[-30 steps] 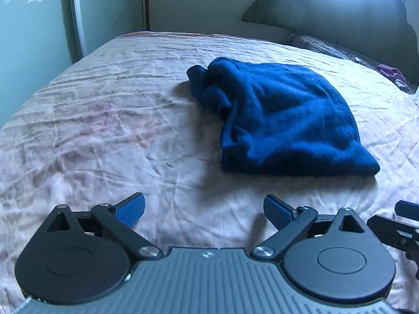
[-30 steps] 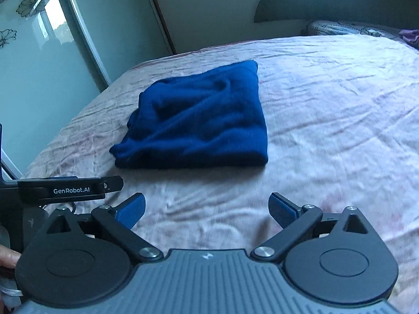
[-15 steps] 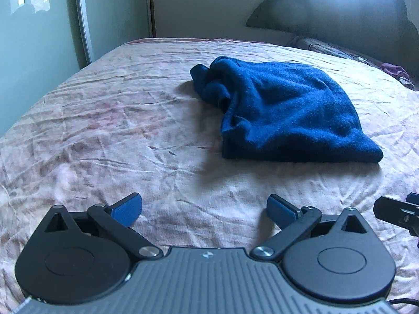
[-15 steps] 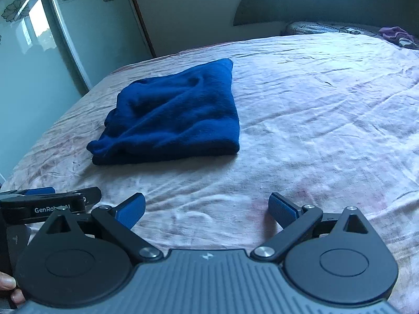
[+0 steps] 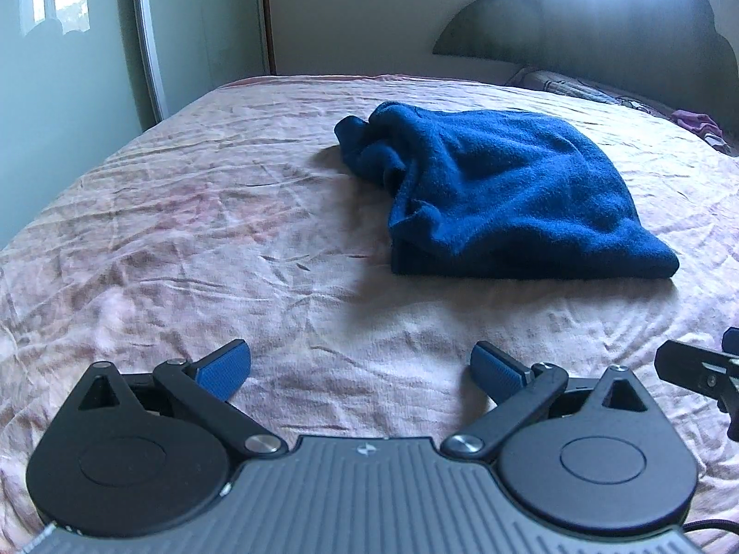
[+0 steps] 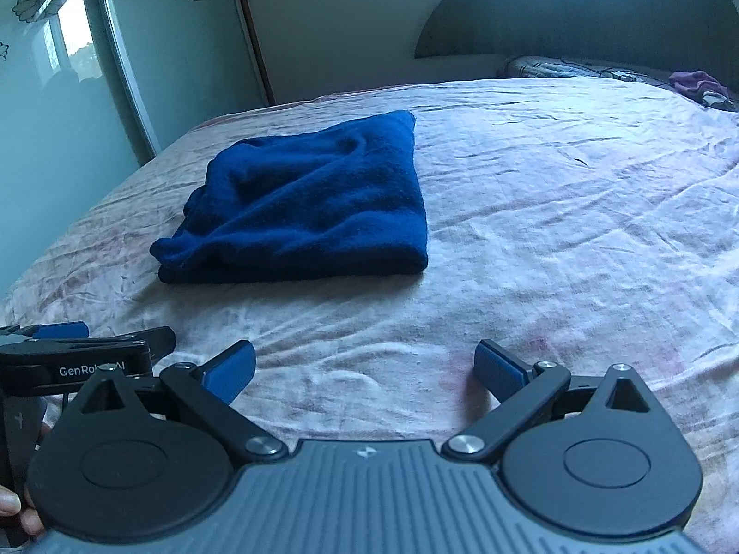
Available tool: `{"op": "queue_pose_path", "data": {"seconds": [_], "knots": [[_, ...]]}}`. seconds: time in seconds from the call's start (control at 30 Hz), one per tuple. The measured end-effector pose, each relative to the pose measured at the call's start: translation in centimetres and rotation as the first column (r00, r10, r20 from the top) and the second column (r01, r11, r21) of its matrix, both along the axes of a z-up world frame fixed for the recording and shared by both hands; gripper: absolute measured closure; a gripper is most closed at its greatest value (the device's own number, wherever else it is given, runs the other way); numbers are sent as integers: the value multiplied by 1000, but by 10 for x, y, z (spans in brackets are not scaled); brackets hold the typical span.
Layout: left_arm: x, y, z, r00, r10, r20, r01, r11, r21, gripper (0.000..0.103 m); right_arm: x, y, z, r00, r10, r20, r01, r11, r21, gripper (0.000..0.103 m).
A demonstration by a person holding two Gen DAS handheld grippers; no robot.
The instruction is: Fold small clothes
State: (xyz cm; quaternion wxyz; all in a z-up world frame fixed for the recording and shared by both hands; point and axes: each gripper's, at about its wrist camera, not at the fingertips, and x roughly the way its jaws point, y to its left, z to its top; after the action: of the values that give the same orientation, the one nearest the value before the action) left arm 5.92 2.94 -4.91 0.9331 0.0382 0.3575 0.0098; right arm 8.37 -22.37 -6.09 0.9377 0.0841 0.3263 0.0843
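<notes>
A: Since the earlier frames both grippers have drawn back slightly; the cloth sits a little farther ahead of them.

B: Left gripper (image 5: 360,367): jaws spread wide, nothing between the blue pads (image 5: 224,369). Right gripper (image 6: 365,369): same, wide apart and empty.

A: Blue folded cloth (image 5: 503,194) lies flat on the pink bedsheet (image 5: 184,240), ahead and right of the left gripper, ahead and left of the right one, clear of both.

B: Beyond it, the headboard (image 6: 577,14).
</notes>
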Motion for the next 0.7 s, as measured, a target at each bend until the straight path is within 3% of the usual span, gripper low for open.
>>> {"op": "queue_pose_path", "data": {"seconds": [0.7], "knots": [[-3,-3,0,1000,0,27,0,1000,11,0,-1,1,-6,999,-19,31,20,1000,-14,0]]}}
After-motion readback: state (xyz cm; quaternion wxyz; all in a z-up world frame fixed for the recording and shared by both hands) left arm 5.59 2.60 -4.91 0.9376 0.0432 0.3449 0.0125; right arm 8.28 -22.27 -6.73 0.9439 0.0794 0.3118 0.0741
